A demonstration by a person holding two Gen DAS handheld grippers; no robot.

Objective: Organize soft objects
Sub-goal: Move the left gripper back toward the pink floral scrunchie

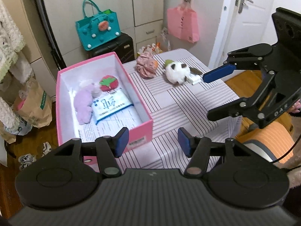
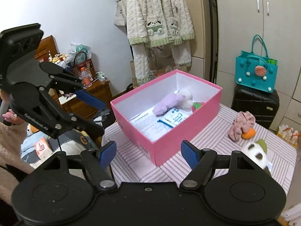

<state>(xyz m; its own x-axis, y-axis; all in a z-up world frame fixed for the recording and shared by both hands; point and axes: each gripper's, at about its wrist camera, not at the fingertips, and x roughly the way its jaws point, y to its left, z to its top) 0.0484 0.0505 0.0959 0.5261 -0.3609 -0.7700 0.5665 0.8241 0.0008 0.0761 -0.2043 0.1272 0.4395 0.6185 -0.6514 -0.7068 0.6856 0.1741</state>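
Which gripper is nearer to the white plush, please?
Right. The right gripper hangs open just beside the white plush, one tip almost at it. The left gripper is open by the pink box's near corner, farther back.

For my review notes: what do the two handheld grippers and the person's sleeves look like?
Both the left gripper and the right gripper are matt black linkages with silver rivets, blue pads and faint white lettering. A thin black cable trails nearby. The sleeve is fuzzy beige.
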